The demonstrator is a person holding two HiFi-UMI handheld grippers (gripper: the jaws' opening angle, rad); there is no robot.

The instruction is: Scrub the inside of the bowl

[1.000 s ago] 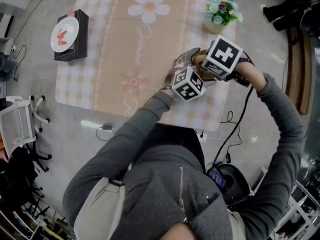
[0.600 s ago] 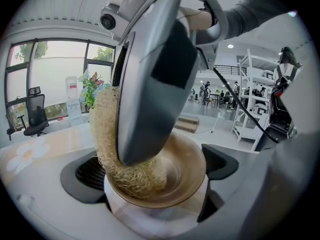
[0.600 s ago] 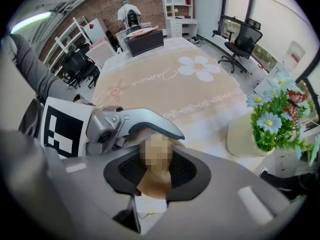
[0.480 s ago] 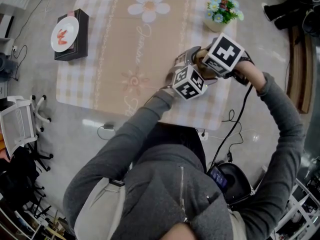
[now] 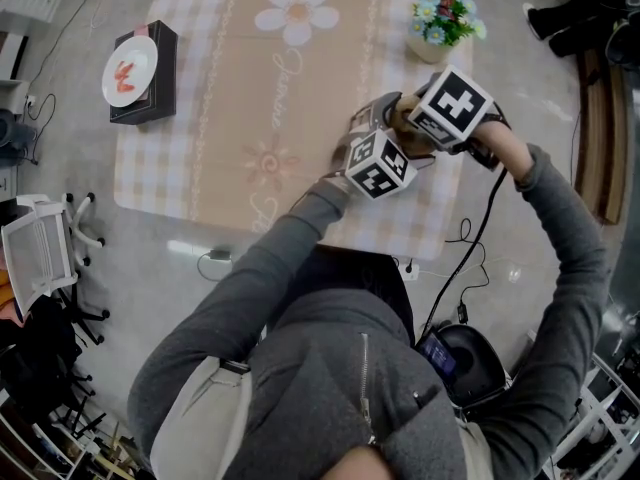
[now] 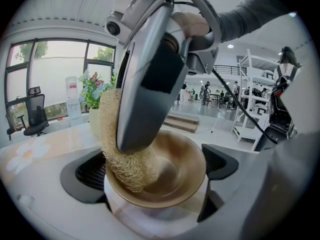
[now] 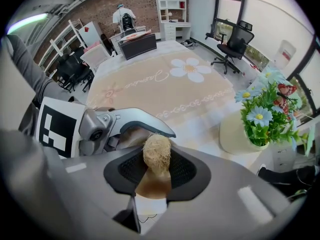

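Left gripper (image 5: 374, 164) fingers clamp the bowl (image 6: 175, 171); right gripper (image 5: 446, 108) fingers pinch a scrubber (image 6: 120, 151) inside it. Best to sweep firm circles, holding the bowl steady.

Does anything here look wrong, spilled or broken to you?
Nothing stands out. The left gripper holds the bowl, the right gripper presses a scrubber inside it, and the flowerpot stands upright on the table. No spills show.

Grey zip hoodie (image 5: 330, 368), long sleeves (image 5: 560, 228); black-and-white marker cubes (image 5: 378, 165), black cable (image 5: 490, 208)
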